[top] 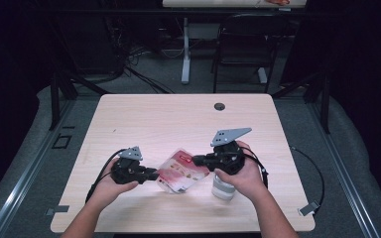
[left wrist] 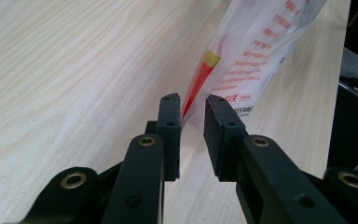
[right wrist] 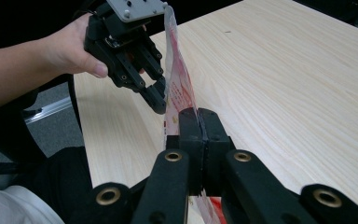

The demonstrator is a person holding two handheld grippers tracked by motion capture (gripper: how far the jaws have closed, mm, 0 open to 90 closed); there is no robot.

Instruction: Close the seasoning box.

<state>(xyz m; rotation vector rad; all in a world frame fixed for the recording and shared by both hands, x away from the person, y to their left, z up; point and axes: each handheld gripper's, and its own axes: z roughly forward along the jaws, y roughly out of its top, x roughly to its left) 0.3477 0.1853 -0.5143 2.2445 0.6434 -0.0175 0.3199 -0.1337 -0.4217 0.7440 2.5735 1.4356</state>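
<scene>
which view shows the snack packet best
The high view: the packet lies face-up to the camera, stretched between both hand-held grippers. The left gripper view catches its printed back edge-on; the right gripper view sees a thin edge.

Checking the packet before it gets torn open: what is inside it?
Through the packet's clear film, reddish contents show near its lower end. What they are cannot be told; printed labelling covers the rest.

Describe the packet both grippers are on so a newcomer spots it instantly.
On the pale wooden table, look near the front edge, between the left gripper and right gripper. The packet is a flat, clear plastic pouch with red print, unlike the grey-white cylinder under the right hand.
</scene>
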